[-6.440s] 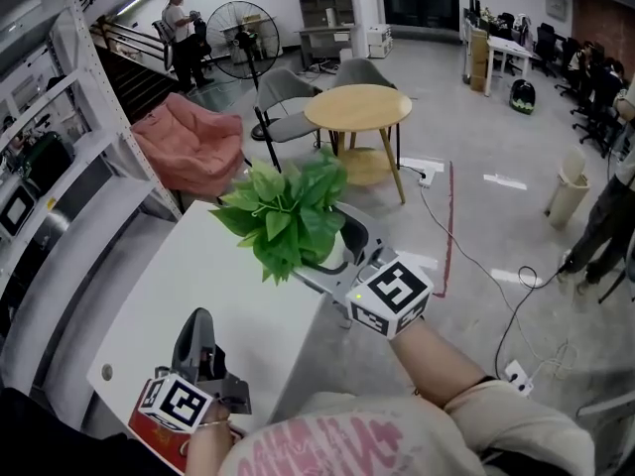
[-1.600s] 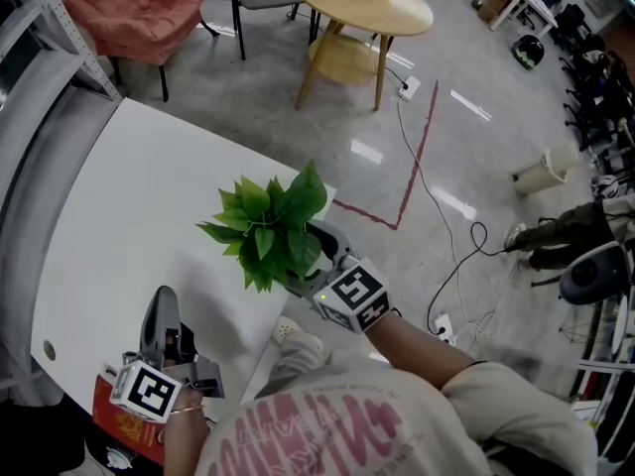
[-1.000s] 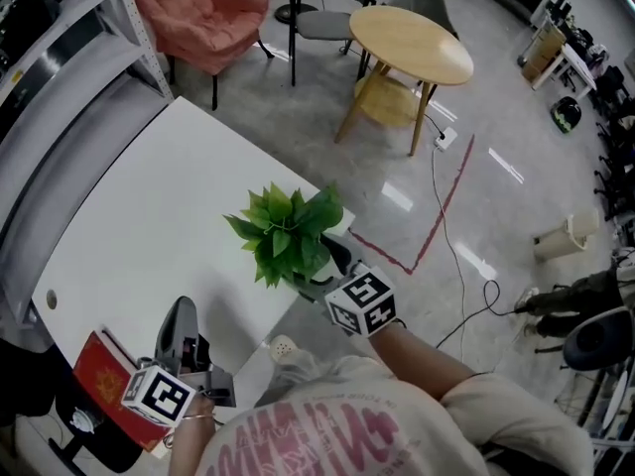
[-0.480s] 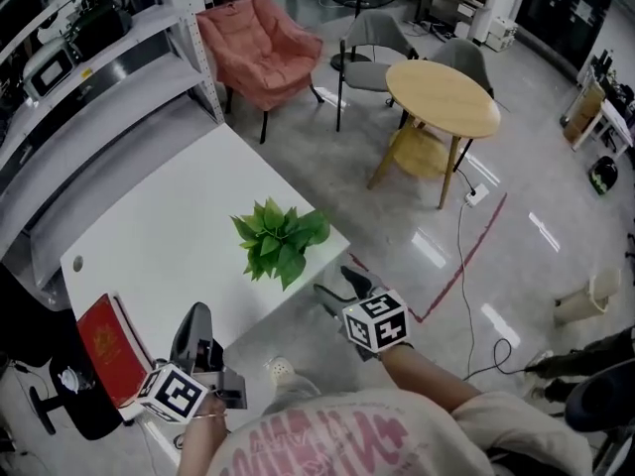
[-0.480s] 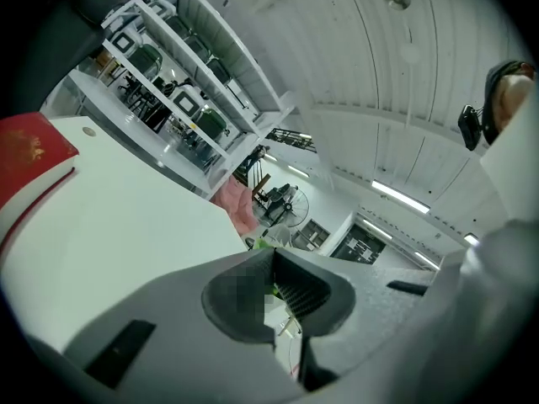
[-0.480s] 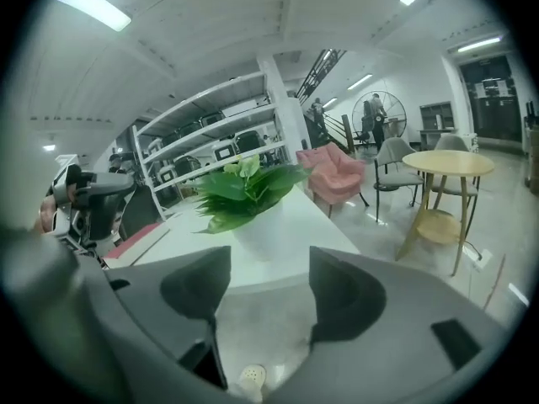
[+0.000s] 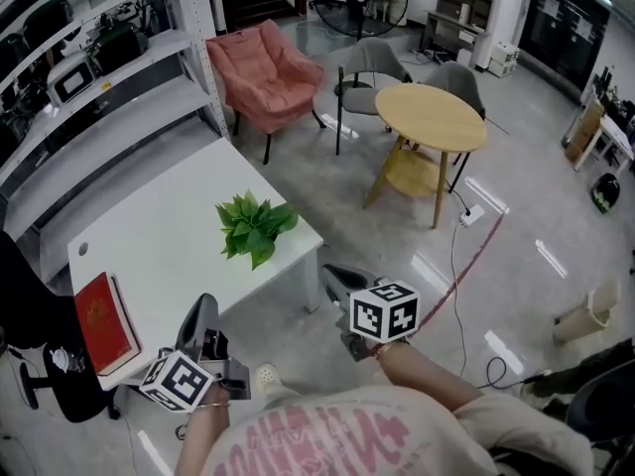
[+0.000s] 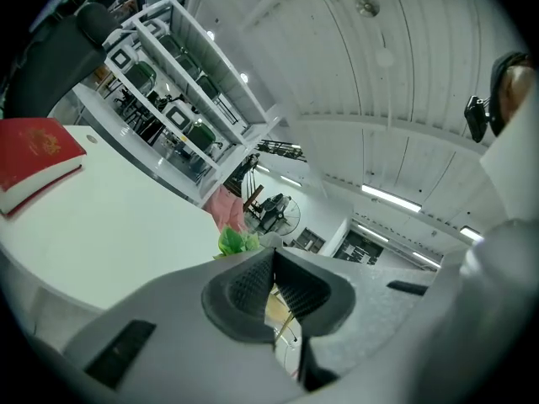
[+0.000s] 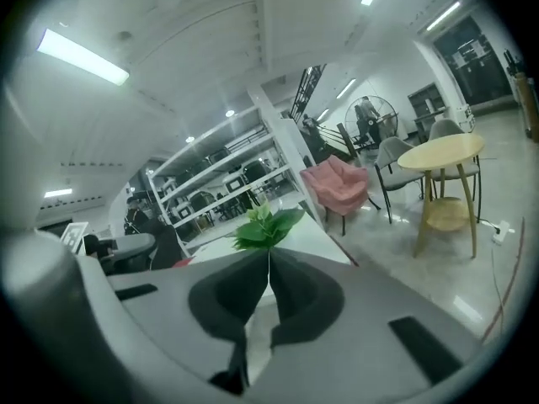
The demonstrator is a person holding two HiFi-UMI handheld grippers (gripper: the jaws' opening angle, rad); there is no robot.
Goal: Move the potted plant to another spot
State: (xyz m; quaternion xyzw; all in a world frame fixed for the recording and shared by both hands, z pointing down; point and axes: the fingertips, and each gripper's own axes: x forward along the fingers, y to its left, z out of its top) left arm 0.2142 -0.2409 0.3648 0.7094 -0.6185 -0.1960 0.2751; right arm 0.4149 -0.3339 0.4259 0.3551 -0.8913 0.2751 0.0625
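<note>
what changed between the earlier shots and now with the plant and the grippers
The right gripper let go of the potted plant, which now stands on the white table near its corner, and drew back past the table edge; its jaws have just closed on nothing. The left gripper stayed shut and empty; the red book still lies at the table's near edge.

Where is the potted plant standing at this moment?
In the head view, the potted plant stands on the white table, close to its right corner. The red book lies at the table's opposite, left end.
</note>
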